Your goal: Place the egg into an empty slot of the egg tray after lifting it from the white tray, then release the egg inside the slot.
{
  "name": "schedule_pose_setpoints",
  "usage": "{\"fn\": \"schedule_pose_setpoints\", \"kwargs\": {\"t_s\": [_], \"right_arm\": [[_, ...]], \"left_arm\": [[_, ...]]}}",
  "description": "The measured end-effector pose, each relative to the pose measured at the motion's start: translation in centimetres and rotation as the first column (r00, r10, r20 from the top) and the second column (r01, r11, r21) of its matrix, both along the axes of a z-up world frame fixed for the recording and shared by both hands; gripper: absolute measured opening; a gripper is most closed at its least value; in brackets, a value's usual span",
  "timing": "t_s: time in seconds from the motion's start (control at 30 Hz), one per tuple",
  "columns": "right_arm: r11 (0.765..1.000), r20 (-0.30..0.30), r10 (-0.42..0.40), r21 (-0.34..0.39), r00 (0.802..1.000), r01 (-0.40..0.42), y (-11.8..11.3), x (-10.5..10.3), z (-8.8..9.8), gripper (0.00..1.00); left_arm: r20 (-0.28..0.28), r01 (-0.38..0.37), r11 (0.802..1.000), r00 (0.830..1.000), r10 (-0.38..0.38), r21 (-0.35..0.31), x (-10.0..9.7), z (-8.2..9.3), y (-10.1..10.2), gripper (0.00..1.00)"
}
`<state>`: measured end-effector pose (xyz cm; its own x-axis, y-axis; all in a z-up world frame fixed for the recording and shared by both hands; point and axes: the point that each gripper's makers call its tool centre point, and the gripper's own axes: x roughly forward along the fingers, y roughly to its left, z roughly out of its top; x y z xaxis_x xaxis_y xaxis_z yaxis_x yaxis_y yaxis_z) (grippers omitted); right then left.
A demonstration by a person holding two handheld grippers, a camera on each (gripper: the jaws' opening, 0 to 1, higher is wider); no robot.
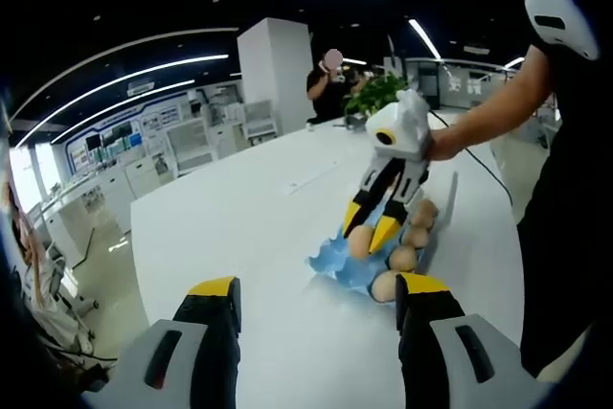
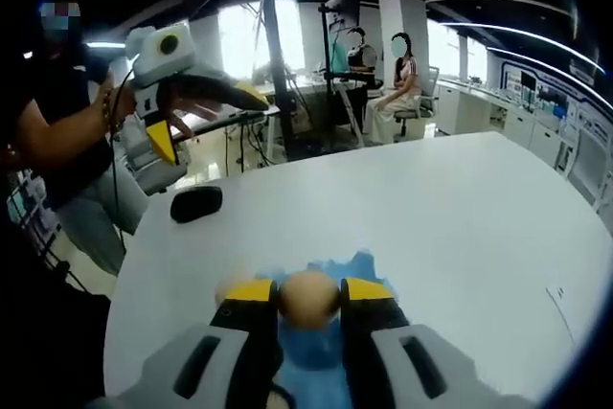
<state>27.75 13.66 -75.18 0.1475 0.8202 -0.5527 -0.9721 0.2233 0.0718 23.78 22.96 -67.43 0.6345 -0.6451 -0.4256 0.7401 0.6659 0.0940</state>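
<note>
Spreading wide, the white table [image 2: 460, 208] carries the blue egg tray [image 1: 350, 270]. Above that tray, the right gripper [image 2: 308, 299] has its jaws clamped on the egg [image 2: 308, 297]. The left gripper [image 1: 316, 299] hovers with jaws wide apart and bare.

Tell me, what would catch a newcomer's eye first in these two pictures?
First, the egg pinched between the yellow-tipped fingers of the right gripper, low in the right gripper view, just over the blue egg tray. In the left gripper view that same gripper reaches down into the tray on the white table, where several eggs sit. The left gripper waits open in front.
</note>
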Motion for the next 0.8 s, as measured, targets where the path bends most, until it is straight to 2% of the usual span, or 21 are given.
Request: {"fn": "schedule_pose_setpoints", "kwargs": {"t_s": [0.53, 0.8], "right_arm": [[0.998, -0.008, 0.034, -0.06, 0.999, -0.034, 1.8, -0.4, -2.8, 0.25], [0.997, -0.009, 0.038, -0.071, 0.999, -0.038, 1.9, -0.4, -3.2, 0.26]], "left_arm": [[0.0, -0.007, 1.0, 1.0, 0.007, 0.001, -0.1, 0.1, 0.6, 0.65], [0.002, -0.007, 1.0, 1.0, 0.007, -0.001, 0.1, 0.2, 0.6, 0.65]]}}
